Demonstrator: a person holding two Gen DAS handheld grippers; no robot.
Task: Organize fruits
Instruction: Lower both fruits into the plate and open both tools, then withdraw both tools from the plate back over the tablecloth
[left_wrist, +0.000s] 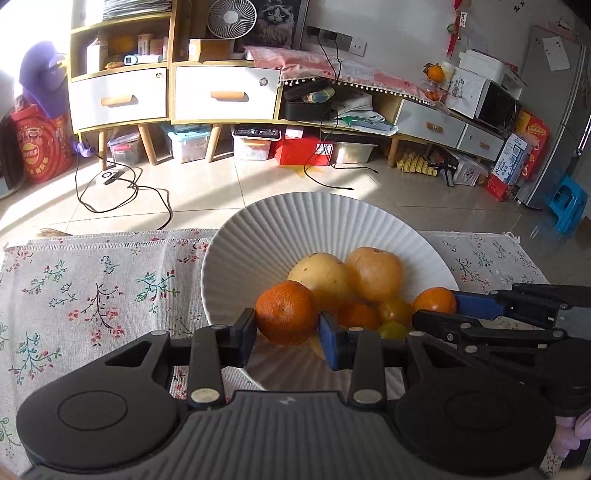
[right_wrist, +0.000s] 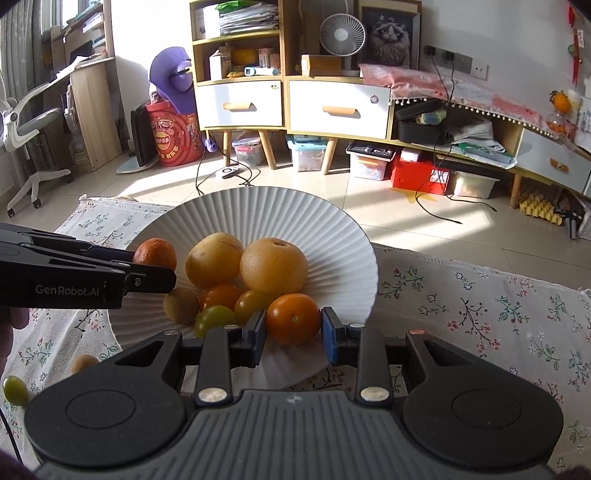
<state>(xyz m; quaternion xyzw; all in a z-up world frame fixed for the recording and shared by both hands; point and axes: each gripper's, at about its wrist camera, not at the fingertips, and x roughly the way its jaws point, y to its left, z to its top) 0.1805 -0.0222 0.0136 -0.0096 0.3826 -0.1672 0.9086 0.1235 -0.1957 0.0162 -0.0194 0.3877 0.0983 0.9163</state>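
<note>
A white ribbed plate (left_wrist: 280, 229) (right_wrist: 258, 210) on a floral cloth holds two yellow pears (left_wrist: 325, 275) (right_wrist: 273, 264) and several small tomatoes (right_wrist: 221, 295). My left gripper (left_wrist: 288, 338) is shut on a mandarin orange (left_wrist: 286, 312) over the plate's near left rim; it also shows in the right wrist view (right_wrist: 155, 253). My right gripper (right_wrist: 293, 338) is shut on an orange tomato (right_wrist: 293, 319) at the plate's near right rim; that tomato also shows in the left wrist view (left_wrist: 435, 301).
The floral cloth (left_wrist: 92, 291) (right_wrist: 480, 306) covers the table. A green tomato (right_wrist: 14, 389) and a small brown fruit (right_wrist: 83, 363) lie on the cloth left of the plate. Beyond the table's far edge are floor, cables and cabinets (left_wrist: 221, 92).
</note>
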